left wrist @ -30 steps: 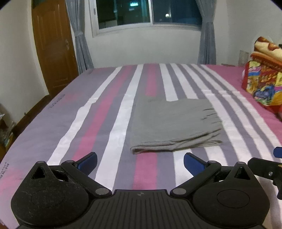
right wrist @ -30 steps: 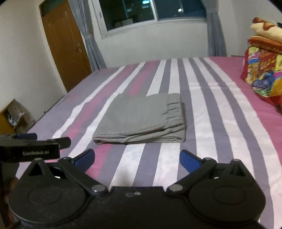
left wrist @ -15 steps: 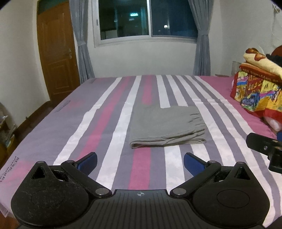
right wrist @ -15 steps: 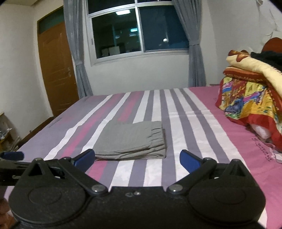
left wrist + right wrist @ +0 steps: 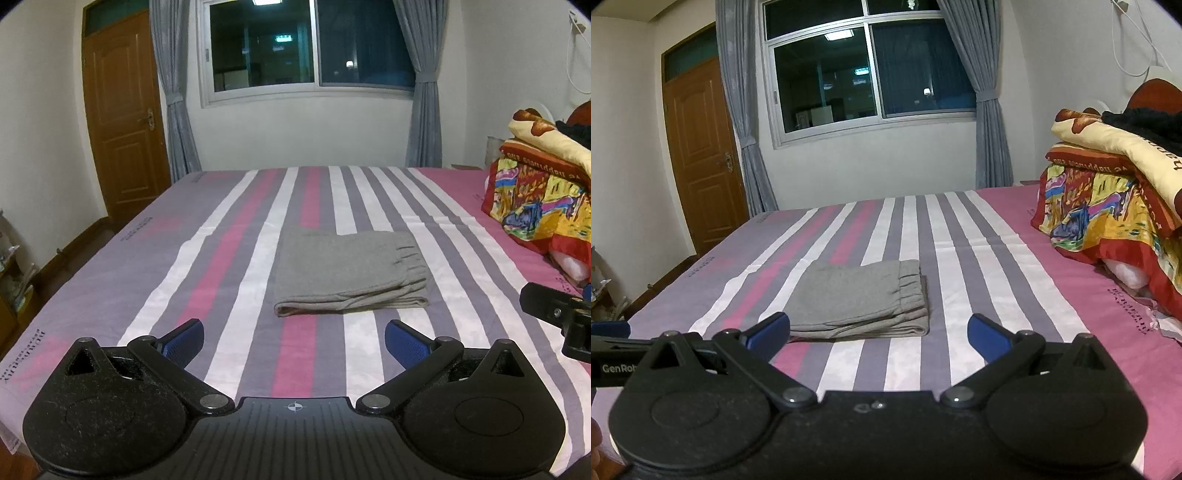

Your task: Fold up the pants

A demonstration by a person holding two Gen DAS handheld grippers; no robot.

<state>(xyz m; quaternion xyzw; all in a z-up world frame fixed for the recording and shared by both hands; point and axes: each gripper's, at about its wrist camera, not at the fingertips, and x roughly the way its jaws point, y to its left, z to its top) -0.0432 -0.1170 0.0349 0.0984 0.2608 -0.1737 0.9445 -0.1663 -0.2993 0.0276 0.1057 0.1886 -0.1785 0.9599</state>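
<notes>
The grey pants (image 5: 347,271) lie folded into a compact rectangle on the striped bedsheet (image 5: 229,258), elastic waistband to the right. They also show in the right wrist view (image 5: 862,299). My left gripper (image 5: 293,341) is open and empty, held back from the pants near the bed's front edge. My right gripper (image 5: 879,334) is open and empty, also short of the pants. The other gripper's body shows at the right edge of the left wrist view (image 5: 557,314) and the left edge of the right wrist view (image 5: 613,360).
A pile of colourful blankets (image 5: 1115,206) sits on the bed at the right. A wooden door (image 5: 122,114), a curtained window (image 5: 310,51) and the far wall stand beyond the bed. Clutter sits on the floor at the left (image 5: 14,280).
Both grippers have pulled back and up from the pants, which look smaller and farther away now. The pants have not moved. Both stay open.
</notes>
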